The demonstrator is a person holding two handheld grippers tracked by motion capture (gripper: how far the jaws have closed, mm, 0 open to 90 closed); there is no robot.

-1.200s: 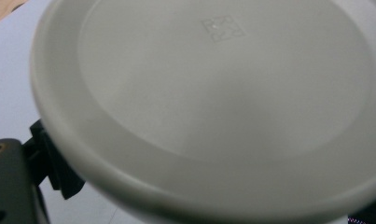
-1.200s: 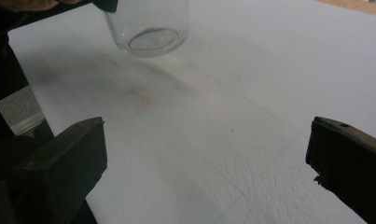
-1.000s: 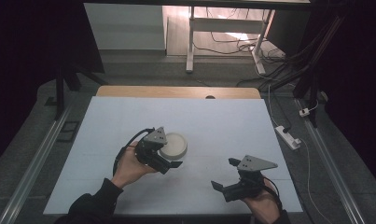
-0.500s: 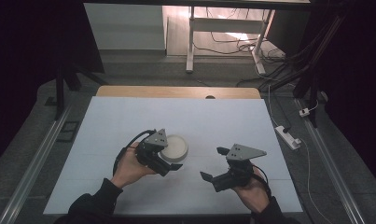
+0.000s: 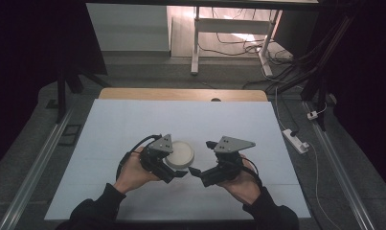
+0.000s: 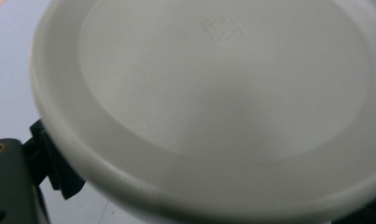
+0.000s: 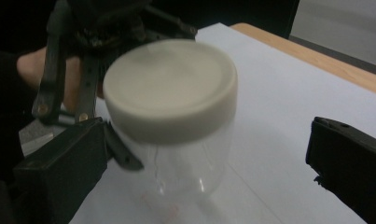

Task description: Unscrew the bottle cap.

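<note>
Right gripper view shows the right tool (image 5: 196, 171), jaws apart, now moved in around the lidded jar (image 7: 171, 116) that the left tool (image 5: 174, 167) clamps, ready for unscrewing.

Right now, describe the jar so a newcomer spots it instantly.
On the white table, look at the near middle, between the person's two hand-held grippers. The jar stands there: clear plastic body, wide cream lid, held by the left gripper. It is the one round, pale thing among black tools.
</note>
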